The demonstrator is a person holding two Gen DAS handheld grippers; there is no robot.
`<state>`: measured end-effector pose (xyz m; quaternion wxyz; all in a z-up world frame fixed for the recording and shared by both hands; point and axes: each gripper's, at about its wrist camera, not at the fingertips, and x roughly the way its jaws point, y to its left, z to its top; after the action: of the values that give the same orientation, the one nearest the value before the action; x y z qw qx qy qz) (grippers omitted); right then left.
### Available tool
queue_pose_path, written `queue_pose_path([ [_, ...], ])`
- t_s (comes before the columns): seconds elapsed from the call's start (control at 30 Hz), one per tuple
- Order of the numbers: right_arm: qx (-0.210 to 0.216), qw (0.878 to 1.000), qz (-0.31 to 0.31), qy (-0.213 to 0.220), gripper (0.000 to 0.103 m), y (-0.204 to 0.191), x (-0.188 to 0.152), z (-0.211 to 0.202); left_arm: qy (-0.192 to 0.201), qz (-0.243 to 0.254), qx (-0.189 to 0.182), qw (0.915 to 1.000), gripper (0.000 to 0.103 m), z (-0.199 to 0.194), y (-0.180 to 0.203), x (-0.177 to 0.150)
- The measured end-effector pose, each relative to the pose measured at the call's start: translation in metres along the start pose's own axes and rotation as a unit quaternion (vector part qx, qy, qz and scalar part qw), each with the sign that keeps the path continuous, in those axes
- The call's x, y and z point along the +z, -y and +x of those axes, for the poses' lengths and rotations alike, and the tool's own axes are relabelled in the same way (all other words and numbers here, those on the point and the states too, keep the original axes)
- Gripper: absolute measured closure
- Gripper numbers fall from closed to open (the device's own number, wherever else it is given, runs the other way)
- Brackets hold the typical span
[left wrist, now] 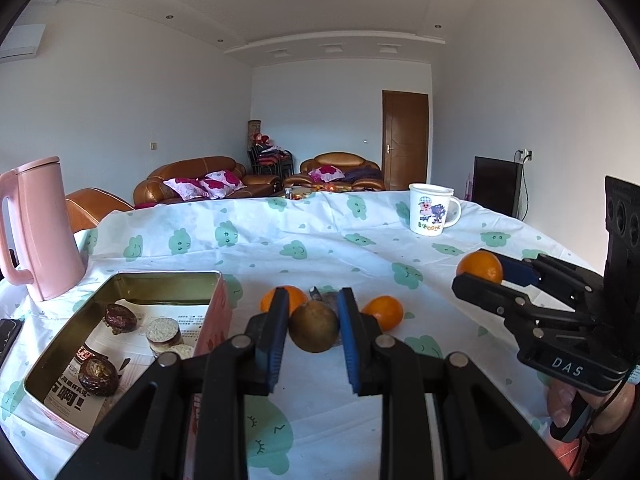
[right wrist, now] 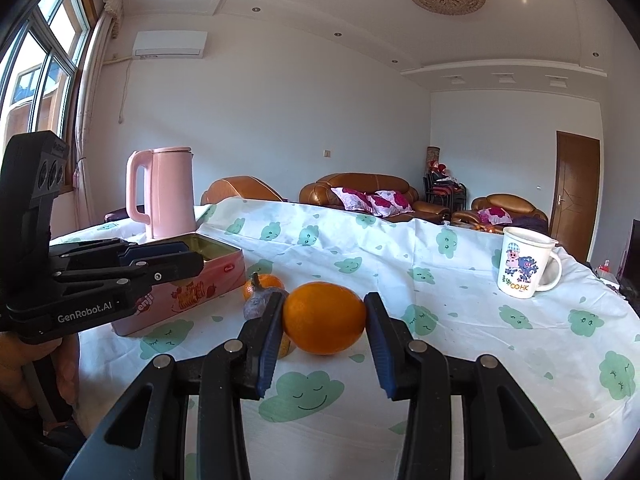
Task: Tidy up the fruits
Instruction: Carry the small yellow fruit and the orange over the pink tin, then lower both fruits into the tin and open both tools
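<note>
My left gripper point(left wrist: 313, 312) is shut on a brown-green round fruit point(left wrist: 314, 326) just above the tablecloth. Two oranges lie behind it, one at left point(left wrist: 297, 297) and one at right point(left wrist: 385, 312). My right gripper point(right wrist: 325, 320) is shut on a large orange point(right wrist: 325, 318); it also shows in the left wrist view point(left wrist: 480, 266). A pink tin box point(left wrist: 120, 332) stands open at the left, holding dark passion fruit halves point(left wrist: 120, 318) and round biscuits point(left wrist: 163, 334). In the right wrist view a purple fruit point(right wrist: 260, 302) and an orange point(right wrist: 266, 282) lie beside the tin point(right wrist: 192, 296).
A pink kettle point(left wrist: 44, 232) stands behind the tin at the far left. A white cartoon mug point(left wrist: 431, 210) stands at the far right of the table point(left wrist: 320, 232), which has a cloud-print cloth. A dark phone point(left wrist: 8, 334) lies at the left edge.
</note>
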<state>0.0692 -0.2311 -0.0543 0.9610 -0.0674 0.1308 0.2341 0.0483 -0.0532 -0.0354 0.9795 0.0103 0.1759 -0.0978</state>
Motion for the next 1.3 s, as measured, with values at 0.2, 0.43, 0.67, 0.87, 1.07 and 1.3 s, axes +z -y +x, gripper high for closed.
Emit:
queue_pose_path([
  [0.2,0.028,0.999,-0.002,-0.018,0.061,-0.017,0.012,0.01,0.001,-0.016,0.009,0.9998,0.076,-0.01,-0.019,0.003],
  [0.43,0.099,0.994,-0.024,-0.043,0.061,-0.065,0.041,0.039,-0.001,-0.05,0.051,0.9974,0.076,-0.023,-0.067,0.004],
  [0.67,0.145,0.984,-0.066,-0.078,0.061,-0.118,0.054,0.074,-0.017,-0.094,0.099,0.9904,0.076,-0.028,-0.121,-0.001],
  [0.87,0.174,0.976,-0.08,-0.103,0.061,-0.149,0.056,0.099,-0.041,-0.115,0.121,0.9851,0.076,-0.029,-0.148,-0.012],
  [1.07,0.186,0.968,-0.111,-0.131,0.061,-0.179,0.05,0.118,-0.059,-0.128,0.122,0.9825,0.076,-0.027,-0.159,-0.02],
  [1.3,0.189,0.96,-0.124,-0.163,0.06,-0.194,0.045,0.138,-0.078,-0.138,0.125,0.9794,0.077,-0.022,-0.169,-0.027],
])
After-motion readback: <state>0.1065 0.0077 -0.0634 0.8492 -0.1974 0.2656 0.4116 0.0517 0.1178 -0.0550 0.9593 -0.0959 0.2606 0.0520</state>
